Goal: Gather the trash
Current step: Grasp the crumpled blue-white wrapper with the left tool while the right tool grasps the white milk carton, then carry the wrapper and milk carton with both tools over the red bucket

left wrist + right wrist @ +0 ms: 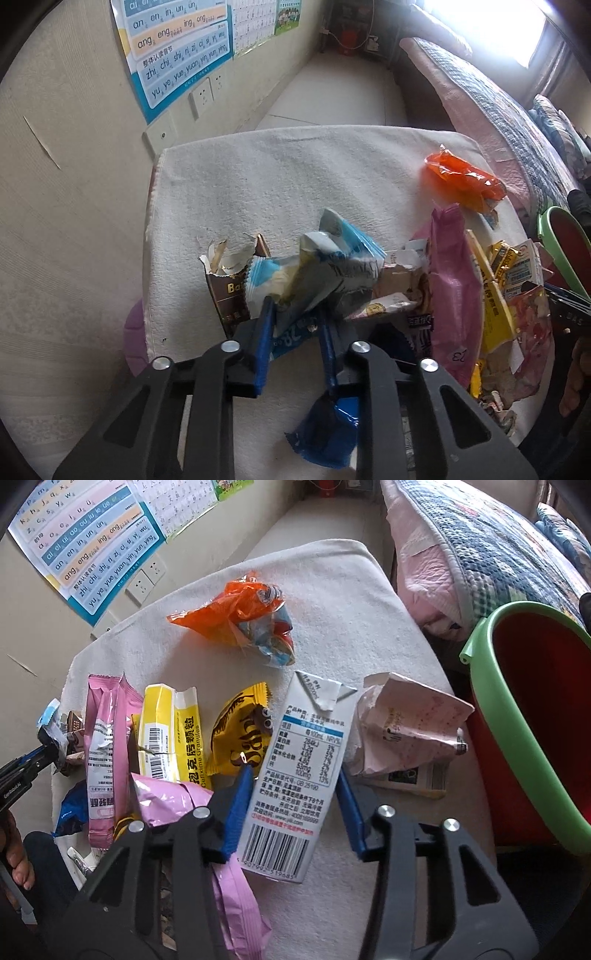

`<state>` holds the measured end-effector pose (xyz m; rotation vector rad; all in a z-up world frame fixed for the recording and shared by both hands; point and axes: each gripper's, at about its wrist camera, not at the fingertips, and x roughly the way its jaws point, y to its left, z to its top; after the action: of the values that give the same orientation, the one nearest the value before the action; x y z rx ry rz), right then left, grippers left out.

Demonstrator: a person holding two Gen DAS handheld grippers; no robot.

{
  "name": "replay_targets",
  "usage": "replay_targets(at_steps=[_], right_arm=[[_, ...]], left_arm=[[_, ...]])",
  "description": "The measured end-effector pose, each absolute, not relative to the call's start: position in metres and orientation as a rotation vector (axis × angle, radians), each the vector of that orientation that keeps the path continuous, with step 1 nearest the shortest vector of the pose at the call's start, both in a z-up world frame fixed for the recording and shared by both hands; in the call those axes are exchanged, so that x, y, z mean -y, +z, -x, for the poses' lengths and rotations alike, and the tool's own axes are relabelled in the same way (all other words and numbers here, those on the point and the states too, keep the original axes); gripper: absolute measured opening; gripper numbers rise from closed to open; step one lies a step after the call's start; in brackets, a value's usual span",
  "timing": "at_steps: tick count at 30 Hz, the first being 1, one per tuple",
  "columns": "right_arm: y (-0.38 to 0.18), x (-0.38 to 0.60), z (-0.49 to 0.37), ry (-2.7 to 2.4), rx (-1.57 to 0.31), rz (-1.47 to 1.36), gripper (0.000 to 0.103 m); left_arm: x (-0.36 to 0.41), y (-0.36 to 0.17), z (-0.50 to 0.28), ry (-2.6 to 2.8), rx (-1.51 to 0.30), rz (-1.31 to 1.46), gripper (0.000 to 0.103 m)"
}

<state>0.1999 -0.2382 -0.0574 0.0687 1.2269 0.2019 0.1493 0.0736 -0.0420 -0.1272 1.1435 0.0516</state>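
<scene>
White towelling covers the bench (295, 173), and the trash lies heaped along its near edge. Only the left wrist view shows the left gripper (295, 310) with its jaws clamped on a blue-and-white wrapper (317, 269), a brown wrapper (225, 295) at its 9 o'clock and a dark blue wrapper (328, 432) below it. Only the right wrist view shows the right gripper (293, 771), jaws pressed on both sides of a white milk carton (295, 760), with an orange wrapper (236, 620) at 11 o'clock and a green-rimmed red bin (532, 716) at 3 o'clock. Both grippers point steeply down at the bench.
</scene>
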Motion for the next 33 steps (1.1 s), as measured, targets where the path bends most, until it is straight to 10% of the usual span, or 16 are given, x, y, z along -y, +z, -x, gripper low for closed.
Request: replay_targets(at_steps=[33], right_arm=[[0.052, 0.272, -0.159, 0.321, -1.000, -0.071, 0.041]], left_arm=[[-0.035, 0.043, -0.112, -0.065, -0.973, 0.301, 0.016]])
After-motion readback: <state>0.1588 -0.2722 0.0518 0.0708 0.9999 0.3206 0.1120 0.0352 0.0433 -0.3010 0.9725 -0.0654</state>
